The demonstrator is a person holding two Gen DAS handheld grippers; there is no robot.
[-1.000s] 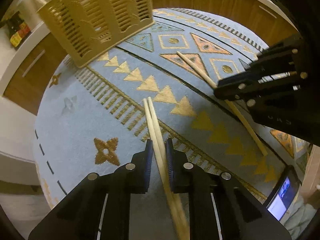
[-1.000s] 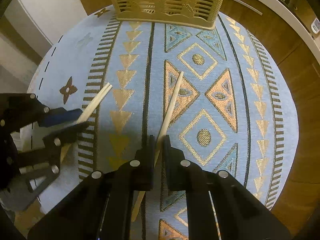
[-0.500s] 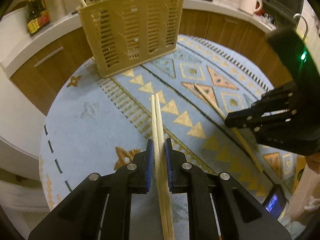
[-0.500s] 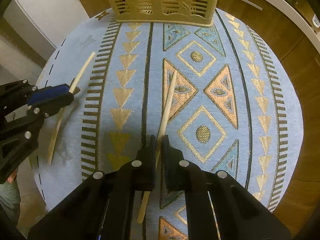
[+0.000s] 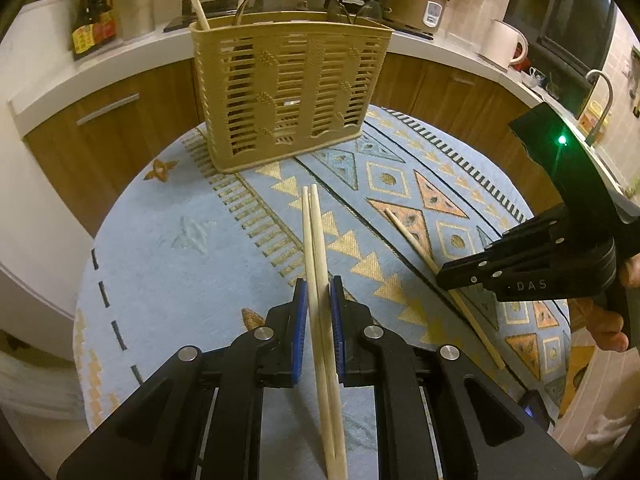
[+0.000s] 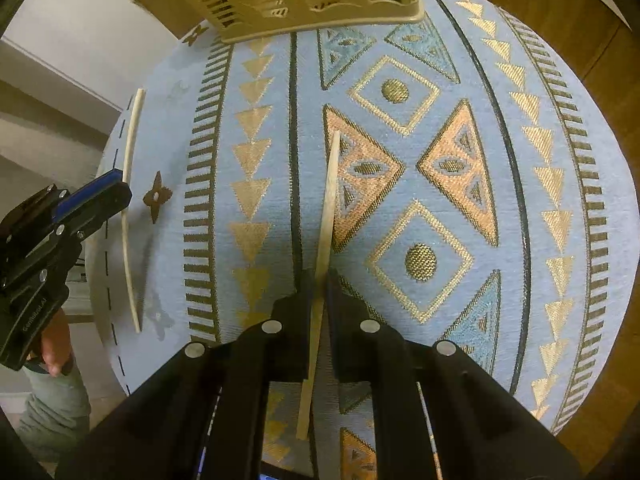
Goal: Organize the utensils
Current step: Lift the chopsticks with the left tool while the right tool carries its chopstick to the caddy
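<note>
Lying lengthwise between the pads of the left gripper (image 5: pixel 319 300): a pair of chopsticks (image 5: pixel 316 240), pale wood, pinched about mid-length. Their free ends point up and away toward the utensil basket (image 5: pixel 288 84), which stands upright at the far edge of the table (image 5: pixel 168 248); their other ends run back under the gripper body. Long axis of the pair: nearly in line with the basket's front wall, aimed just right of its middle.

Held likewise: one single chopstick (image 6: pixel 326 208), clamped in the narrow jaws of the right gripper (image 6: pixel 319 280), its tip directed toward the same basket, whose base shows at the top of the right wrist view. This gripper points more steeply down at the patterned cloth.

Basket contents: at least one chopstick (image 5: pixel 199 6) and some dark handles standing above the rim.

Relation governing the coming move, as a judgement: both loads lie short of the basket and below its rim, so each must rise and tip upright before dropping in. The left hand looks nearer to that line.
</note>
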